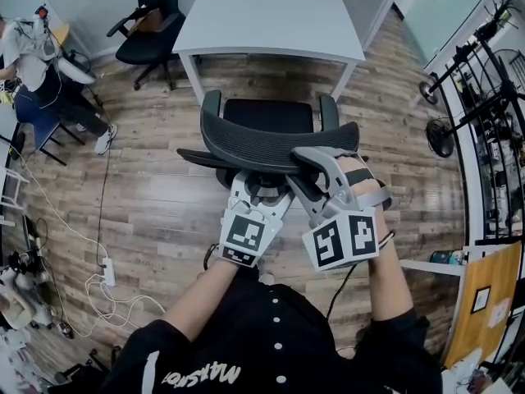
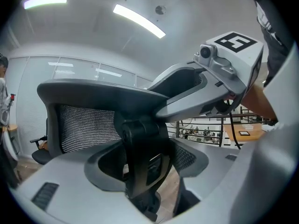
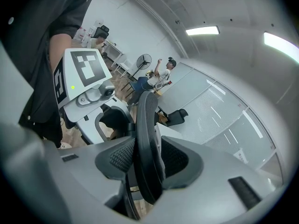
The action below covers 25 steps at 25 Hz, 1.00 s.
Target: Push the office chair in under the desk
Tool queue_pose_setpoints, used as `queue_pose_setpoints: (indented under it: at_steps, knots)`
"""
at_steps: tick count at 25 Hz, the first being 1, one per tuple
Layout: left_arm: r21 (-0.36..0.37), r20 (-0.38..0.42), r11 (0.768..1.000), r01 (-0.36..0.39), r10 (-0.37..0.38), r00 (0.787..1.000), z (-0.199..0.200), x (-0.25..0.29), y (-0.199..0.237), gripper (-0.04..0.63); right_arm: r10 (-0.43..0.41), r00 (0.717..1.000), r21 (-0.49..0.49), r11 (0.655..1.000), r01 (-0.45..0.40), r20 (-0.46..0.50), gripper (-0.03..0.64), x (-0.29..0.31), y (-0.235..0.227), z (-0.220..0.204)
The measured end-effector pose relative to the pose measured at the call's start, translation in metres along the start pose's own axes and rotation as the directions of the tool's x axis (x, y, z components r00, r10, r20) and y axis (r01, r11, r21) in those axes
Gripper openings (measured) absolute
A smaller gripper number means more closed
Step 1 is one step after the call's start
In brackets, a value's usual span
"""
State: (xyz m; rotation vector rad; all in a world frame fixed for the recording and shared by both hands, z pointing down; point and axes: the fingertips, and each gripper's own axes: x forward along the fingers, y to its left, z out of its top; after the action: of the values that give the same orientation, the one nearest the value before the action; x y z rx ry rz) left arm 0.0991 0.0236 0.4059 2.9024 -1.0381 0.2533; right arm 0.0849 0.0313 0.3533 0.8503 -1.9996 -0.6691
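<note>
Office chair [image 1: 271, 115]: black, mesh backrest [image 1: 271, 148] toward the wearer, seat facing the white worktop [image 1: 271, 15]. It stands on the wood floor [image 1: 164, 195], roughly between the 2 near legs. The whole seat shows on the near side of the worktop edge, so it's not under yet. Base + castors are hidden below seat/backrest.

Left gripper [image 1: 264, 185]: at the backrest, low behind the top rim; its tips are hidden under the rim in head view. Left gripper view: fingers wide, the chair's black back spine [image 2: 140, 148] stands between them. Floor shows in the gap at the right pad, so no grip.

Right gripper [image 1: 316, 171]: at the top rim, to the right. One finger lies over the rim, the other is partly covered. Right gripper view: the rim is edge-on between the fingers, and the pads look to lie against both faces = holding the backrest.

Bkgd: 2nd black chair [image 1: 152, 23] at the worktop's far left corner, cut off at the top. A seated person [image 1: 37, 64] is at the left edge, partly out of frame.
</note>
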Motion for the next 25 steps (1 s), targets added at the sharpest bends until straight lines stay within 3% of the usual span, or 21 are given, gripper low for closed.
queue_pose_setpoints:
  at_steps: [25]
  knots:
    - [0.005,0.008,0.998,0.055,-0.055,0.998,0.003,0.033,0.049,0.298,0.01,0.999,0.034,0.999,-0.008,-0.045,0.179,0.05,-0.033,-0.005]
